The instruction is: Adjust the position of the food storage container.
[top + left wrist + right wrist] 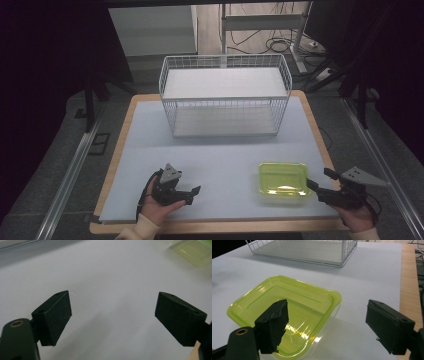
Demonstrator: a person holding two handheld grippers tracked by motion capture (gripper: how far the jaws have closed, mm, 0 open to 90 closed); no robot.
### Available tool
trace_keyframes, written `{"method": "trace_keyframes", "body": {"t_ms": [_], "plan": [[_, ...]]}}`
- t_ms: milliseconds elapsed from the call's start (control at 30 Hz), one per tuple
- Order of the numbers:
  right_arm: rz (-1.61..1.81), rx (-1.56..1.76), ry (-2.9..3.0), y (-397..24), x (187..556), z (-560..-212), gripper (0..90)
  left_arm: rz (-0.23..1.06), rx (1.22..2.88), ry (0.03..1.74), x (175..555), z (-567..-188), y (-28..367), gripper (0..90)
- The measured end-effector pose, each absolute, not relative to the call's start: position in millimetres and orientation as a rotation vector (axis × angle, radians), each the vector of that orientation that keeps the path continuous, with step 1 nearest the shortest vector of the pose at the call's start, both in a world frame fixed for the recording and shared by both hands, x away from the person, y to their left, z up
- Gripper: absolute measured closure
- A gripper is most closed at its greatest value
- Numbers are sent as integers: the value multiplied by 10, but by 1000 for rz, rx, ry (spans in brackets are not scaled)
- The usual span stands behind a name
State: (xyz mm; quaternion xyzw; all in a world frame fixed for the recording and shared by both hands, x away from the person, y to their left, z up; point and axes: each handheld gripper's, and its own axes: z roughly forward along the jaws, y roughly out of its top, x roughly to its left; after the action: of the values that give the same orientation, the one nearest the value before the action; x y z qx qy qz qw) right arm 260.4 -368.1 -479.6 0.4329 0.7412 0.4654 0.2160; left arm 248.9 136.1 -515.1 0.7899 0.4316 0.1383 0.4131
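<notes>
Just ahead of our spread right tongs (pixel 316 181), we straddle the green tray (pixel 283 178) rim, then pinch; left tongs (pixel 194 193) spread, idle.

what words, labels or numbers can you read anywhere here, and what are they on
None: no readable text.
The yellow-green container is plain, with no label showing.
The white wire basket carries no tag or sign.
The left gripper and right gripper bear no legible marking.
</notes>
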Motion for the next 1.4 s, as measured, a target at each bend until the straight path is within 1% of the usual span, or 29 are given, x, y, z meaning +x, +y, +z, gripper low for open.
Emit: {"method": "trace_keyframes", "body": {"t_ms": [433,567,1000,1233,1300,1400], "plan": [[1251,1232,2099,-3736,2594,-4731,331,363,1990,1079,2479,-5140,1344,137],[1216,1273,2125,-3757,2615,-4709,354,363,1993,1079,2484,-5148,1337,137],[1179,1307,2176,-3732,2658,-4738,362,359,2001,1054,2482,-5112,1251,139],[1184,1308,2172,-3765,2668,-4731,373,352,2017,1001,2473,-5052,1093,147],[1181,1297,2165,-3782,2666,-4723,402,352,2025,997,2473,-5060,1087,148],[1185,1303,2143,-3843,2662,-4693,527,349,2020,1006,2479,-5064,1104,148]]}}
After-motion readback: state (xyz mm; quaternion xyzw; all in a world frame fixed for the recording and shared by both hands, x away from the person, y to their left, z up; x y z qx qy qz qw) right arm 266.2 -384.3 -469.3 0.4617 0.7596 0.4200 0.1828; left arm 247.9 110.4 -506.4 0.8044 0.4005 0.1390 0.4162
